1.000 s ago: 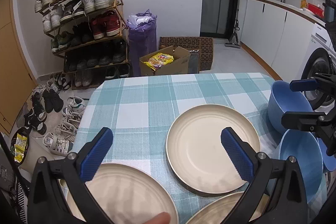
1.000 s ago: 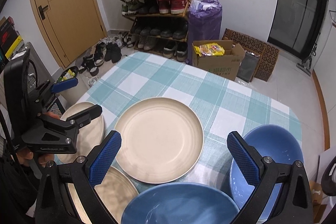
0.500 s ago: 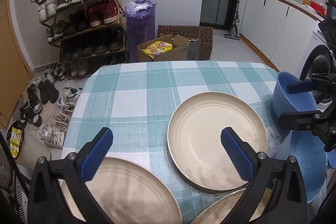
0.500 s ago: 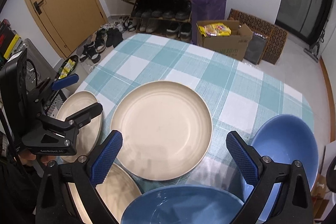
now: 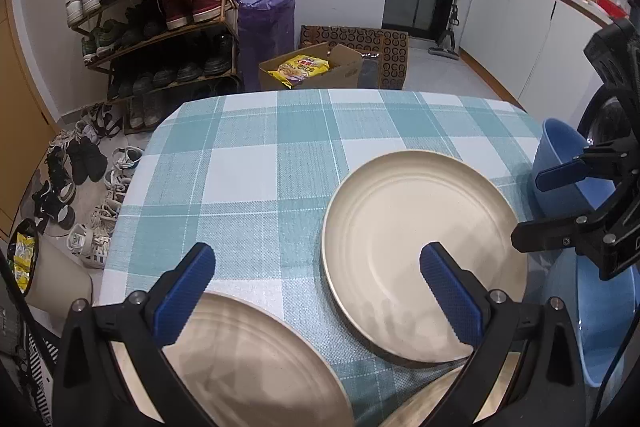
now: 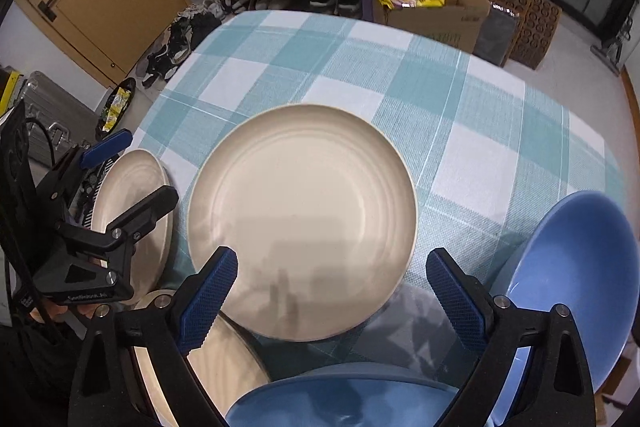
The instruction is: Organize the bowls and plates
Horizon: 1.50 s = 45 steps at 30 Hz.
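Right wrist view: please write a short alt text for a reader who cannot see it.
The open right gripper hovers empty over a cream plate on a checked tablecloth. Two blue bowls sit nearby, and the left gripper hangs above other cream plates.

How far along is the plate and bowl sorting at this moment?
Nothing looks done: three cream plates and two blue bowls lie unstacked on the checked tablecloth. Nothing is in hand; the left hand-held gripper and right hand-held gripper are open and empty. All stacking remains.
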{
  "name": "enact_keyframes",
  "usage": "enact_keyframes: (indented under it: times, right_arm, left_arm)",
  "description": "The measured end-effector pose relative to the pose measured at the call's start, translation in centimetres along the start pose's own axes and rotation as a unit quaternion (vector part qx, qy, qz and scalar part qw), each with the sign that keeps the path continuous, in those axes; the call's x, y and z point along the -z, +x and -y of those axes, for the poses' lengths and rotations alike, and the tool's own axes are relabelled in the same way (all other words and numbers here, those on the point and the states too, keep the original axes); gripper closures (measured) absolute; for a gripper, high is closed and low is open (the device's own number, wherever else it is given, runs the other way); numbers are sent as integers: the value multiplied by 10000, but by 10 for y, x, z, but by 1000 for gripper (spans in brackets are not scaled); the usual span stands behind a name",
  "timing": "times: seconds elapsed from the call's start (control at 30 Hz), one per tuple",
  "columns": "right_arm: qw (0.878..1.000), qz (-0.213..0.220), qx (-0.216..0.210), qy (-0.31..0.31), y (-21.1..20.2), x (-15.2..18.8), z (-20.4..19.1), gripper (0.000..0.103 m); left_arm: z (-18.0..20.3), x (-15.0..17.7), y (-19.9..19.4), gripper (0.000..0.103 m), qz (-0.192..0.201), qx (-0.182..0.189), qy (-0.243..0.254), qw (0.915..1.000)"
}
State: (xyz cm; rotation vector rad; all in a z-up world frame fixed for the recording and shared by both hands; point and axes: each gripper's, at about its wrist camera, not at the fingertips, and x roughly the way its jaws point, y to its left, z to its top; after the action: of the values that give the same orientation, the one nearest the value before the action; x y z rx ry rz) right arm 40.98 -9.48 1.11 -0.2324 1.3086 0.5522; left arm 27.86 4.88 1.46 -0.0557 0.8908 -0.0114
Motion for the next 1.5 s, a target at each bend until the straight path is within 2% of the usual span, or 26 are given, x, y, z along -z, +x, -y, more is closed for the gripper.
enact_keyframes:
  times: [0.33,0.6,0.9,1.03,1.13,1.3,1.37,1.5]
  right_arm:
    - [9990,-441,7,117,24,-3,8,6]
    - [9985,-532,139,8,30,-9,2,6]
    - [9958,-678,569,-248,44,-18,-1,6]
    - [9929,-767,833,-377,49,-22,0,21]
    - [9910,-786,971,-474,51,-23,-2,24]
    - [9866,-887,1228,-613,56,-23,-5,31]
    - [9869,-867,1199,-636,56,-24,-6,39]
    - [9862,-921,1211,-654,60,-24,-7,40]
  left_arm:
    - [4,3,14,1,-200,-12,56,9998]
    - [6,7,21,1,-296,-9,112,9995]
    - [4,7,26,2,-342,-20,99,9994]
    - [4,8,28,2,-348,-16,119,9993]
    - [5,8,28,4,-340,-7,125,9993]
    - [8,9,31,18,-390,28,187,9991]
    - [8,10,31,20,-404,49,211,9989]
    - [8,11,32,27,-433,74,220,9988]
